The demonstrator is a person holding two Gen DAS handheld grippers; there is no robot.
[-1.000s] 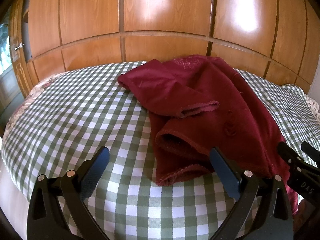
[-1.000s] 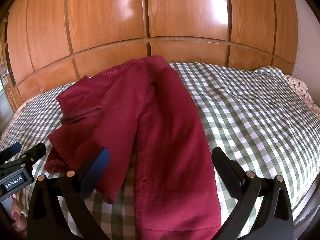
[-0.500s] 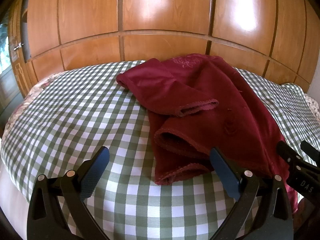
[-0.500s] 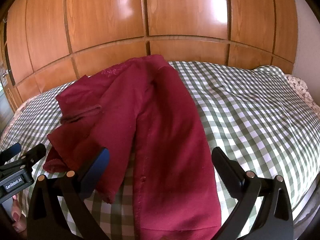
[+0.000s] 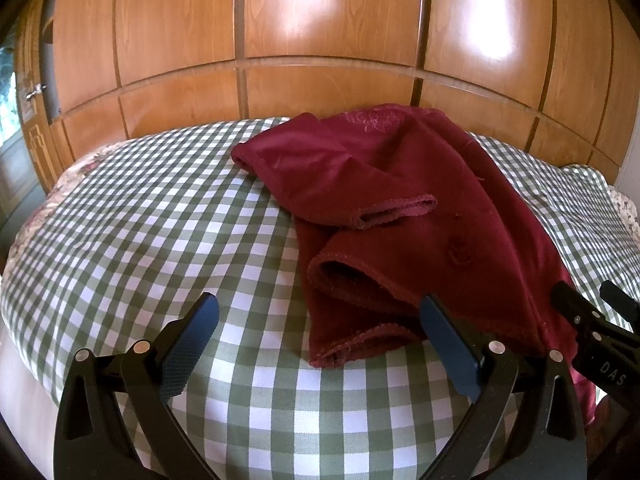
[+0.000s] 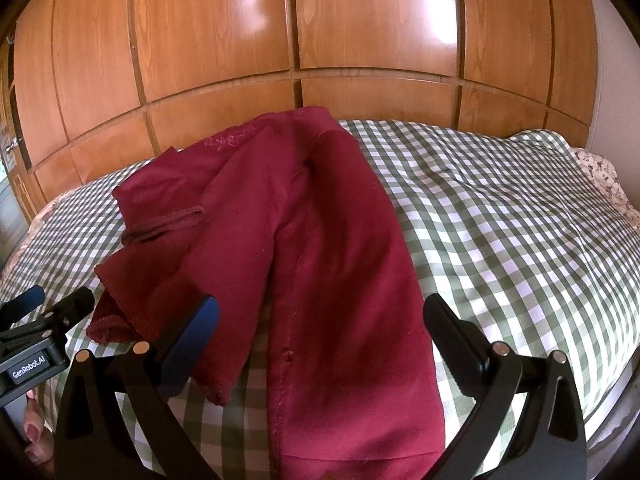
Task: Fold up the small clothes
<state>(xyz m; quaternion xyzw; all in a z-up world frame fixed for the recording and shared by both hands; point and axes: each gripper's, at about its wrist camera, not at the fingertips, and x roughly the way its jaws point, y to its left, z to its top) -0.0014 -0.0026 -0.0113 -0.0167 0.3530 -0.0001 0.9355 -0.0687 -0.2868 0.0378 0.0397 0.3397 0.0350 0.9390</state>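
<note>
Both my grippers have barely shifted; left gripper (image 5: 320, 330) and right gripper (image 6: 320, 330) hover with jaws spread wide, empty, over the garment (image 6: 312, 240) on the bed (image 6: 500, 220).

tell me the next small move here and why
Probably ease the left gripper forward onto the near cuff of the red garment and close. Both grippers are open and empty, and that sleeve lies bunched on the checked bedcover, needing straightening.

dark red top (image 5: 400, 200) with faint pink embroidery (image 5: 372, 117), green-and-white gingham bedcover (image 5: 140, 232) over a floral sheet (image 6: 600, 168), glossy orange-brown wood panels (image 5: 328, 20), black grippers with blue pads (image 5: 188, 344)
</note>
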